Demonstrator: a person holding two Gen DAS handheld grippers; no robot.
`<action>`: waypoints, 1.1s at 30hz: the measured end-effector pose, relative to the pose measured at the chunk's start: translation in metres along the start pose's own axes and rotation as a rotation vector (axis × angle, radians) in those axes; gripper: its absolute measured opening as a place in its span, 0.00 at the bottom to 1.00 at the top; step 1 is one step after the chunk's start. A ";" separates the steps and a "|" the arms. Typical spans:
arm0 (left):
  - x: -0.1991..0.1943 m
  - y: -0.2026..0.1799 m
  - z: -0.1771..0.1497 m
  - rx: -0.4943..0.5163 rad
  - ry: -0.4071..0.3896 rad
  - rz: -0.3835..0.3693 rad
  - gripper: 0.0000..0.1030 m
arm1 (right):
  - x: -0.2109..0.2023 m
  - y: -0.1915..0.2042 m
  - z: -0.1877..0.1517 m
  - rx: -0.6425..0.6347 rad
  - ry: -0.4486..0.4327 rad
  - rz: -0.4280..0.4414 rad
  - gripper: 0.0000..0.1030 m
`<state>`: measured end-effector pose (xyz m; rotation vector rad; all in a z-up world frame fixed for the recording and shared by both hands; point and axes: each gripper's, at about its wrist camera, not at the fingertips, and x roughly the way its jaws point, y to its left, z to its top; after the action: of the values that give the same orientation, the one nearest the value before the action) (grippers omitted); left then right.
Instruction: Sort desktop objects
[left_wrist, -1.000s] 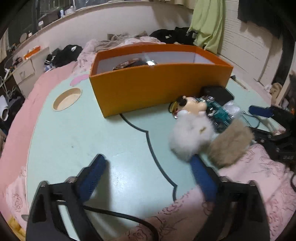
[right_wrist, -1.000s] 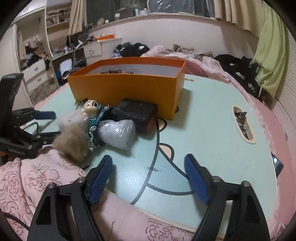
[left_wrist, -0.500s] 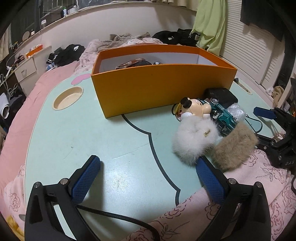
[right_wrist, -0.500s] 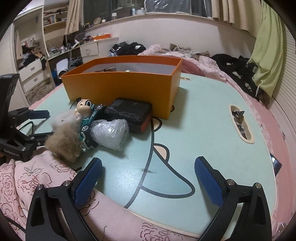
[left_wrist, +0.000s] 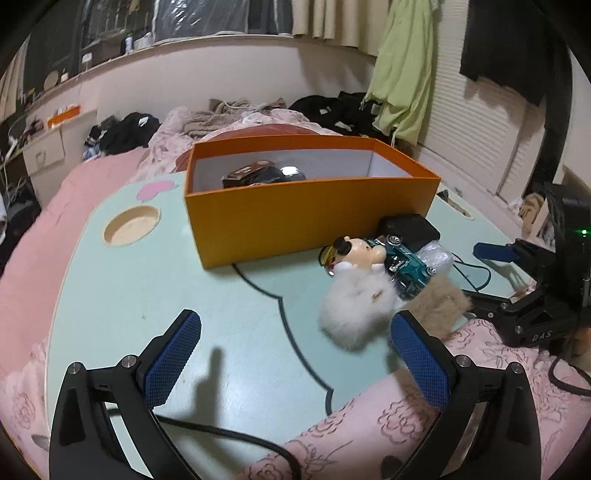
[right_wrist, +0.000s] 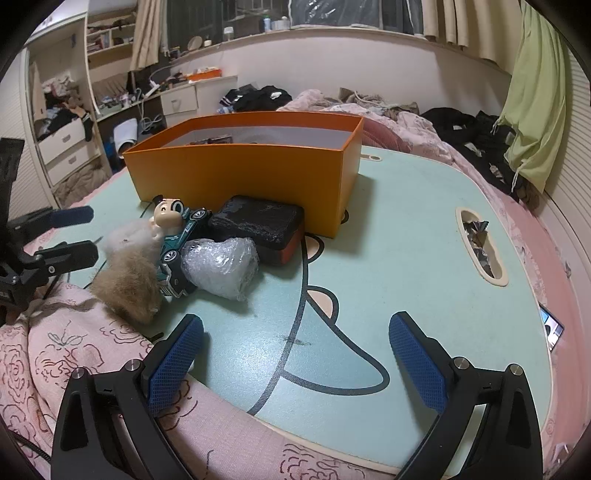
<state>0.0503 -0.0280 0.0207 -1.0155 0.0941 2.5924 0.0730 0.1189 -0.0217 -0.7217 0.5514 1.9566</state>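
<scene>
Two tongs: my left (left_wrist: 295, 354) and right (right_wrist: 295, 358), both gaping, gripping nothing.
Right jaws: just widened.
Box (right_wrist: 258, 173): frame centre.
Toys (right_wrist: 166, 243): left of centre.

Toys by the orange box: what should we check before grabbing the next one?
1. Right gripper open, nothing between its fingers: ok.
2. Left gripper open and empty: ok.
3. Orange box has free room inside: ok.
4. Toys bunched together, white pompom touching toy car: not ok for a clean grab.
5. Bubble wrap bundle reachable from the front: ok.
</scene>
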 end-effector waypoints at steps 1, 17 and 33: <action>0.004 -0.003 0.004 0.009 0.015 -0.001 0.98 | 0.000 0.000 0.000 0.000 0.000 0.000 0.98; 0.020 -0.004 0.005 -0.018 0.081 0.025 0.29 | 0.000 0.000 0.000 0.003 0.000 -0.003 0.98; 0.020 -0.002 -0.001 -0.009 0.082 0.090 0.54 | -0.002 0.004 0.002 0.013 -0.010 -0.002 0.98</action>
<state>0.0378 -0.0205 0.0071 -1.1461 0.1526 2.6333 0.0693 0.1170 -0.0181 -0.7038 0.5567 1.9518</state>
